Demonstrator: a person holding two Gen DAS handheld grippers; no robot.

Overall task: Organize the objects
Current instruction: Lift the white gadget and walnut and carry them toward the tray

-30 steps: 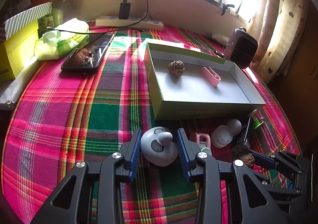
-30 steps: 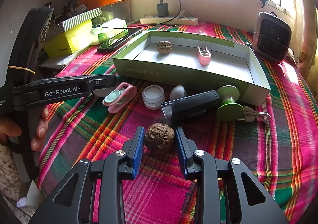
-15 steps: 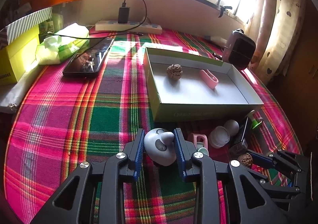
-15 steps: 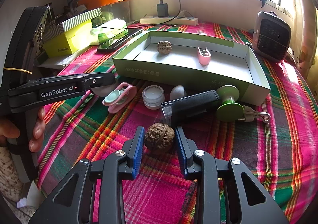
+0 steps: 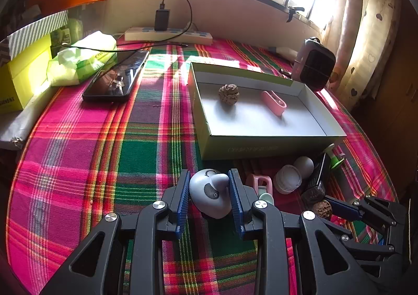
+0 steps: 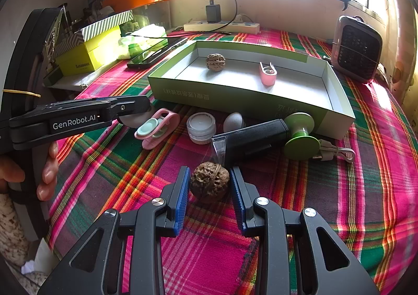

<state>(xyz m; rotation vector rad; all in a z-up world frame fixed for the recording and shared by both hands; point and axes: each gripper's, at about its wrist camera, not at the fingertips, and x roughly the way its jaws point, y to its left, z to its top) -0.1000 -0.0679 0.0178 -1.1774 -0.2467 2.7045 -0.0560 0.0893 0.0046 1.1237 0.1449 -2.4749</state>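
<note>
My left gripper [image 5: 209,174] is shut on a rounded grey gadget [image 5: 211,195], its blue pads pressing both sides on the plaid cloth. My right gripper [image 6: 209,169] is shut on a brown walnut [image 6: 209,181] that rests on the cloth. Behind both lies an open green box [image 5: 261,148] holding a second walnut [image 5: 228,94] and a pink clip [image 5: 274,102]. In the right wrist view the left gripper [image 6: 130,109] reaches in from the left, held by a hand, and hides most of the gadget.
Before the box's front wall lie a pink clip with a mint disc [image 6: 156,129], a small clear jar [image 6: 201,127], a grey egg shape [image 6: 233,121], a black device [image 6: 250,138] and a green spool [image 6: 300,138]. A phone [image 5: 117,76], tissue pack [image 5: 83,57] and heater [image 6: 358,49] stand around.
The left gripper's jaws have closed from wide apart onto the grey gadget. The right gripper and its walnut have not moved.
</note>
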